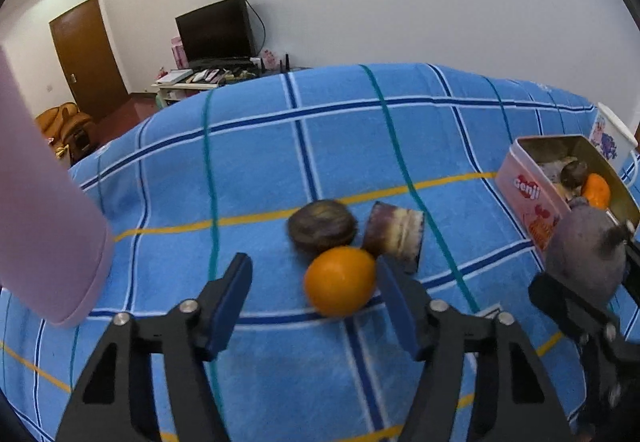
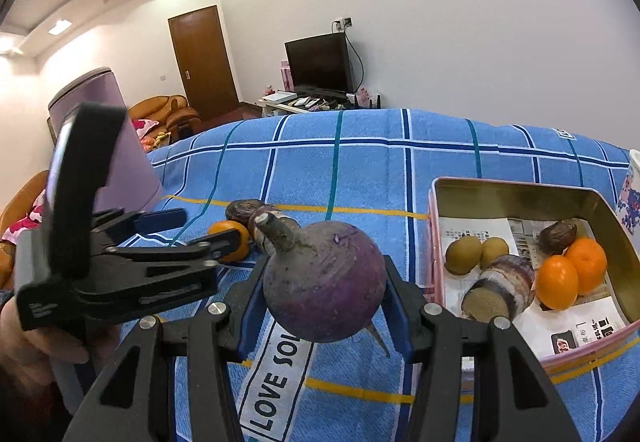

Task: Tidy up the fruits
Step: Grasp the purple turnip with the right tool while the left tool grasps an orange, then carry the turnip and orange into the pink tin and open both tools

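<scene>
Landmark = pink tin [image 2: 430, 242], open, sitting on the blue checked cloth [image 1: 360, 146].

Far left of the tin: tall pink cylinder [image 2: 116, 146], upright on the cloth.

Left gripper [image 1: 316, 306]: jaws apart, nothing clamped. An orange [image 1: 340, 281] lies just inside its right finger; contact can't be told. Directly behind the orange, both touching or nearly so: a dark round fruit [image 1: 322, 226] and a short purple-banded cane section [image 1: 394, 234], lying on its side, long axis running back-left to front-right, cut end facing the gripper. All three sit well left of the tin.

Right gripper [image 2: 324, 306]: closed on a purple turnip-like root [image 2: 324, 282], just left of the tin and above the cloth. Root's long axis is tilted, stem stub pointing up and back-left, thin root tip down-right.

Inside the tin, left to right: two green-brown fruits, a second cane piece lying with its cut end toward the camera, two oranges, a dark fruit behind them.
</scene>
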The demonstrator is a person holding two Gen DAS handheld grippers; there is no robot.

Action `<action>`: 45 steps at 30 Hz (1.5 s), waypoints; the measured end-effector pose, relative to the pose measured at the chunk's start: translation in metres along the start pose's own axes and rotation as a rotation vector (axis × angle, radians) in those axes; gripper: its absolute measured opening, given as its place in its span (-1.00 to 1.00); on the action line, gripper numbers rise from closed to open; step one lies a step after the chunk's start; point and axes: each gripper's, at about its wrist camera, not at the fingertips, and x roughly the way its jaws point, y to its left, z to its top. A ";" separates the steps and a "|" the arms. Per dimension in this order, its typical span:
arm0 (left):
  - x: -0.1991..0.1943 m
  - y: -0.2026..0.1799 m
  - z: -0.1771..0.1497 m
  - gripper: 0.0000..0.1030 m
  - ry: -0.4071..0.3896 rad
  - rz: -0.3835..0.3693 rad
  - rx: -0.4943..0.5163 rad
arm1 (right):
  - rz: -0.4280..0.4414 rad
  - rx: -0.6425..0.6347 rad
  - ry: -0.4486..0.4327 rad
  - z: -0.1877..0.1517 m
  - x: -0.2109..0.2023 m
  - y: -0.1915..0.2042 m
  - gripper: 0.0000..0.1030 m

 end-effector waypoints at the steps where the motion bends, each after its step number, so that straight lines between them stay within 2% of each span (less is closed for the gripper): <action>1: 0.003 -0.002 0.001 0.22 0.008 -0.007 -0.002 | 0.002 0.004 0.000 0.000 0.000 -0.001 0.04; 3: 0.010 -0.004 0.004 0.18 0.024 -0.017 -0.013 | 0.004 0.009 0.005 0.000 0.001 -0.003 0.04; 5: 0.021 -0.001 0.001 0.06 0.048 -0.027 -0.031 | 0.006 0.013 0.009 0.000 0.003 -0.004 0.04; 6: 0.025 0.001 0.000 0.01 0.067 -0.041 -0.045 | 0.006 0.015 0.011 0.000 0.004 -0.005 0.04; 8: 0.022 0.014 -0.001 -0.17 0.051 -0.095 -0.107 | 0.007 0.018 0.011 0.001 0.004 -0.006 0.04; 10: 0.021 0.026 -0.004 -0.18 0.049 -0.130 -0.153 | 0.006 0.017 0.012 0.001 0.005 -0.006 0.04; 12: 0.020 0.030 -0.006 -0.19 0.045 -0.134 -0.167 | 0.006 0.016 0.017 0.001 0.007 -0.006 0.04; 15: 0.016 0.030 -0.006 -0.20 0.032 -0.106 -0.172 | 0.009 0.019 0.015 0.002 0.007 -0.006 0.04; 21: -0.013 0.027 -0.014 -0.20 -0.105 0.020 -0.179 | -0.005 -0.021 -0.053 0.004 -0.002 -0.001 0.04; 27: -0.033 0.015 -0.022 -0.20 -0.183 0.082 -0.186 | -0.037 -0.079 -0.135 0.006 -0.014 0.007 0.04; 34: -0.058 -0.005 -0.037 -0.20 -0.221 0.126 -0.165 | -0.086 -0.101 -0.153 0.005 -0.017 0.008 0.04; 45: -0.066 -0.026 -0.041 -0.20 -0.225 0.141 -0.155 | -0.107 -0.139 -0.131 -0.001 -0.020 0.012 0.05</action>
